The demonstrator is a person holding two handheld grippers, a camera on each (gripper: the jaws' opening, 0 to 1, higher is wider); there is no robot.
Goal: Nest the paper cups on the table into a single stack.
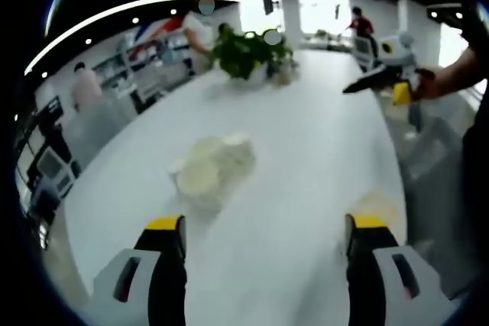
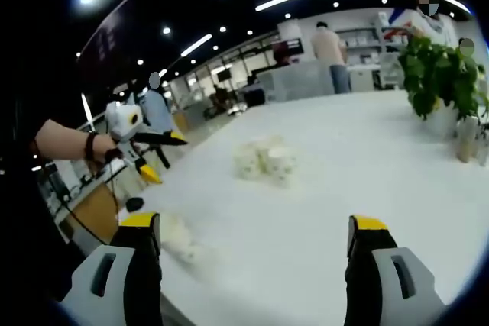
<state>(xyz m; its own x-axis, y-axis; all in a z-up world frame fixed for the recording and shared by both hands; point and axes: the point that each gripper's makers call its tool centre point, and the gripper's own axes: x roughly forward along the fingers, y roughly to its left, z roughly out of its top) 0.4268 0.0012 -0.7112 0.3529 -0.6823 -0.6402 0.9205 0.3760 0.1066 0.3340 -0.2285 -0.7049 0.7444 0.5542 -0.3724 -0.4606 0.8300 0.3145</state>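
1. Nearest in the left gripper view, the left gripper [image 1: 263, 238] has its yellow-tipped jaws spread wide with only bare tabletop between them. The right gripper [image 2: 256, 234] stands the same in the right gripper view, jaws wide apart and holding nothing.
2. Just beyond the left gripper's jaws, a little to their left, the paper cups [image 1: 212, 167] sit bunched together on the white table [image 1: 321, 150], touching one another. Blur hides how many there are and which stand upright.
3. From the right gripper view the same paper cups [image 2: 266, 160] lie farther off, near the table's middle. A pale smear lies close by that view's left jaw; I cannot tell what it is.
4. The right gripper [image 1: 386, 74] shows off to the side in the left gripper view, raised well above the table and far from the cups; the left gripper [image 2: 141, 139] shows likewise in the right gripper view.
5. Farthest along the table stands a potted plant [image 1: 248, 53].
6. Judgement: nesting has not begun. A good start is to close in on an outer cup of the cluster, pinch its rim lightly so the paper does not crush, and steady a second cup with the other gripper before lowering one straight into the other.
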